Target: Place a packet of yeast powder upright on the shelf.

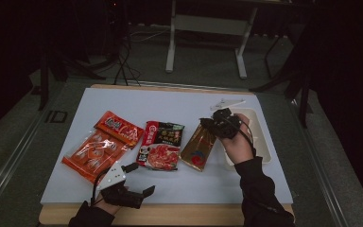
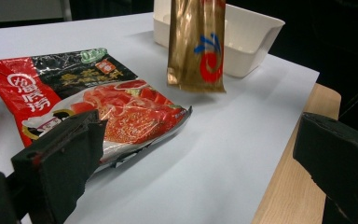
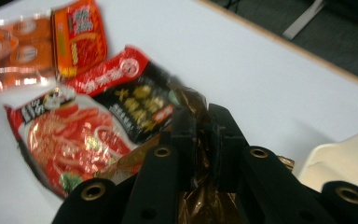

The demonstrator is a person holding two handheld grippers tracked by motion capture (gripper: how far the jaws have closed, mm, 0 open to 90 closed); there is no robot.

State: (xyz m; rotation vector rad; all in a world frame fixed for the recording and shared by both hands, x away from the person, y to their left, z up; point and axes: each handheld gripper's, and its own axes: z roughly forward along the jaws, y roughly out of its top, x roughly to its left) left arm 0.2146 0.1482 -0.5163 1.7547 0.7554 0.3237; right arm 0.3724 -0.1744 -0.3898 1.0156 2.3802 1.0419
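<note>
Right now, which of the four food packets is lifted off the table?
The gold packet, held at its top edge by the right claw beside the white tray. The three red and orange packets lie flat on the table.

I see a dim room beyond my table [image 1: 179, 101], whose white top sits on a light wooden board. Grey carpeted floor [image 1: 203, 56] lies behind it, with a white-legged desk frame [image 1: 207, 24] and dark stands [image 1: 56, 61] nearby.
</note>
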